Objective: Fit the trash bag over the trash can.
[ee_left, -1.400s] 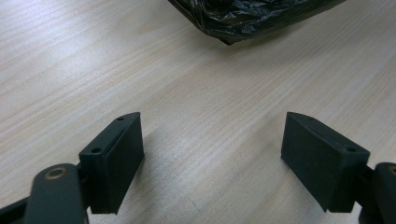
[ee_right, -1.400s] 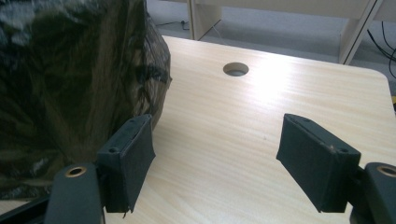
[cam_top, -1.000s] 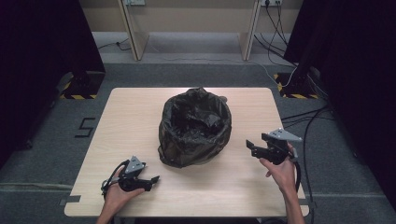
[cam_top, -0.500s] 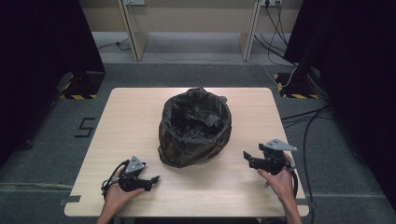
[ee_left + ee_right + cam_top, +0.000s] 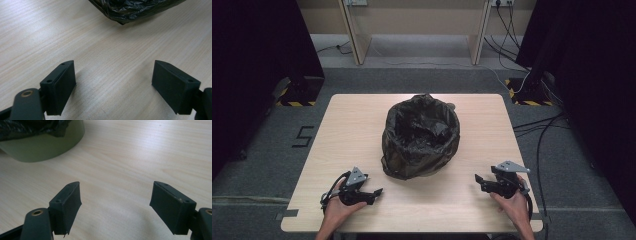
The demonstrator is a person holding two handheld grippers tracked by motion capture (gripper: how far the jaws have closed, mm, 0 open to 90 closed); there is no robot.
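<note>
Crinkled black bag (image 5: 421, 135) lines a green bin (image 5: 42, 146) mid-desk (image 5: 362, 125), its mouth gaping; left claw (image 5: 374, 192) and right claw (image 5: 480, 181) both spread wide, empty.

Light wood table (image 5: 362, 125); green bin (image 5: 42, 147) with black bag (image 5: 422, 132) mid-table.

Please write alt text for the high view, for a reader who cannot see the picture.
A green bin lined with a black plastic bag stands in the middle of a light wooden table. Near the front edge, a person's hands hold the left gripper and the right gripper, both open and empty, pointing inward.
</note>
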